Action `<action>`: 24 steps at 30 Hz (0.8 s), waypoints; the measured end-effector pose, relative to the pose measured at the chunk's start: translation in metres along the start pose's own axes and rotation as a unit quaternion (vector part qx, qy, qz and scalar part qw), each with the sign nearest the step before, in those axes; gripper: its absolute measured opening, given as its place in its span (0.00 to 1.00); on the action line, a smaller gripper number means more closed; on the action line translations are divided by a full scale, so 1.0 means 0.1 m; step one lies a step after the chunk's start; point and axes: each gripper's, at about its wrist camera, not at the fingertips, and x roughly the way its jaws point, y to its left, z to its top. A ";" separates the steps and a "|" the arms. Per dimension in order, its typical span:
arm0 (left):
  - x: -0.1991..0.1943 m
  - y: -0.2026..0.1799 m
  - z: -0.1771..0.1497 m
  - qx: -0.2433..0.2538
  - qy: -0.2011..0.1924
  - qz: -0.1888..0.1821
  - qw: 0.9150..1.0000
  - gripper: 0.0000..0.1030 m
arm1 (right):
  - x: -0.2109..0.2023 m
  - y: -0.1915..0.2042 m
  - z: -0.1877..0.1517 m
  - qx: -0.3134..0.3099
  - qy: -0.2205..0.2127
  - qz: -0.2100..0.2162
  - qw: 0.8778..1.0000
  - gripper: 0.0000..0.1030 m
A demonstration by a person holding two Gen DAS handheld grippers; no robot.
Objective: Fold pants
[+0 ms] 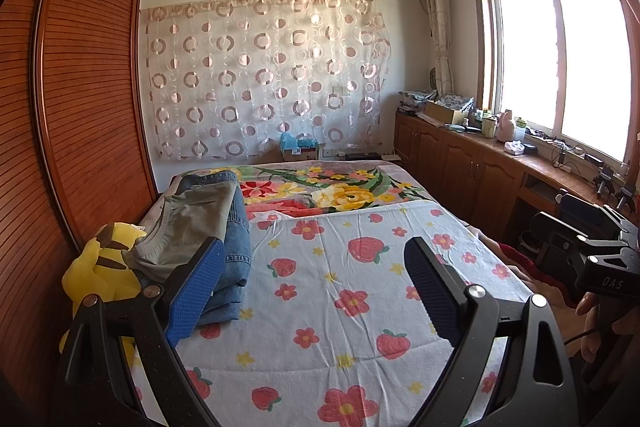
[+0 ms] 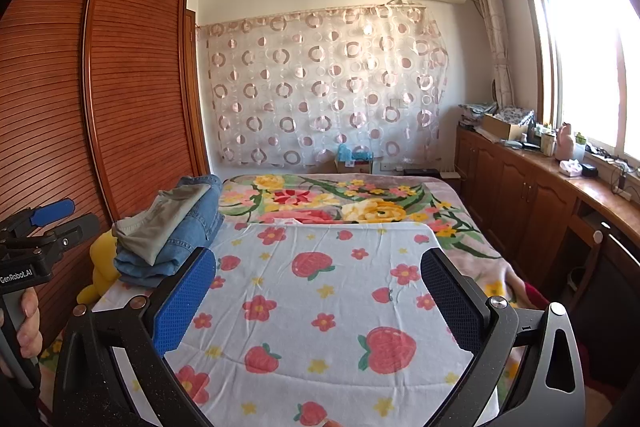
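Both tools, left tool and right tool, hover open and empty. Pants stacked at frame left look soft, floppy; denim heavier. Pinch the waistband.

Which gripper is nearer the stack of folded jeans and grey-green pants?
Left. The left gripper hangs open beside the stack of folded jeans and grey-green pants, its blue pad overlapping it in view. The right gripper, also open, sits farther right.

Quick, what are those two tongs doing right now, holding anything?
Left tongs: open, holding nothing.
Right tongs: open, holding nothing.
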 end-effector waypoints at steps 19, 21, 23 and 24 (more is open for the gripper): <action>0.00 -0.01 0.01 0.001 0.000 0.001 1.000 0.89 | 0.01 -0.01 0.00 0.000 -0.002 0.000 1.000 0.99; 0.00 -0.01 0.01 0.001 0.000 0.000 1.000 0.89 | 0.01 -0.01 0.00 -0.001 -0.003 0.000 1.000 0.99; 0.00 -0.01 0.00 0.001 0.000 0.001 1.000 0.89 | 0.01 -0.02 0.00 0.000 -0.003 0.000 1.000 0.99; 0.00 -0.01 0.01 0.001 0.000 0.001 1.000 0.89 | 0.01 -0.02 -0.01 0.000 -0.003 0.000 1.000 0.99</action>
